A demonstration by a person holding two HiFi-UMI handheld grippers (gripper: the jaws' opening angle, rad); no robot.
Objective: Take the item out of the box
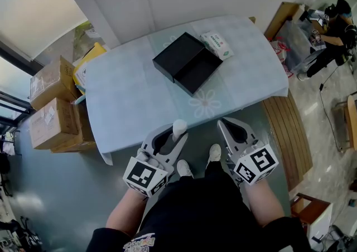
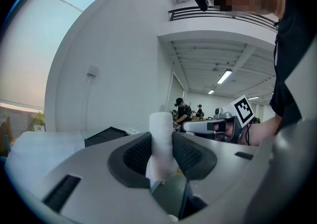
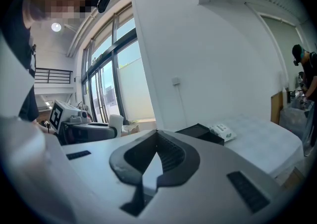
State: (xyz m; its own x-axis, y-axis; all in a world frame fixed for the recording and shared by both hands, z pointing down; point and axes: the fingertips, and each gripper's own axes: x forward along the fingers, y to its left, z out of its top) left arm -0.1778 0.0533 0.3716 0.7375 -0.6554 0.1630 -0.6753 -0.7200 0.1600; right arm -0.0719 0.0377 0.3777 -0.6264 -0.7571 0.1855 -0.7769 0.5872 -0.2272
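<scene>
The black box (image 1: 198,72) lies open on the pale blue table (image 1: 128,106), its lid (image 1: 177,54) lying against its far-left side. My left gripper (image 1: 178,131) is shut on a small white cylinder (image 1: 179,127), held off the table's near edge, above the person's feet. In the left gripper view the cylinder (image 2: 161,143) stands upright between the two dark pads (image 2: 136,156), with the box (image 2: 106,135) far behind it. My right gripper (image 1: 223,124) hangs beside the left one, shut and with nothing in it; its pads (image 3: 171,156) meet. The box (image 3: 198,131) shows beyond them.
A white and green packet (image 1: 217,44) lies on the table just right of the box. Cardboard boxes (image 1: 50,106) are stacked left of the table. A wooden bench (image 1: 285,128) runs along its right side. A person (image 1: 334,28) sits at the far right.
</scene>
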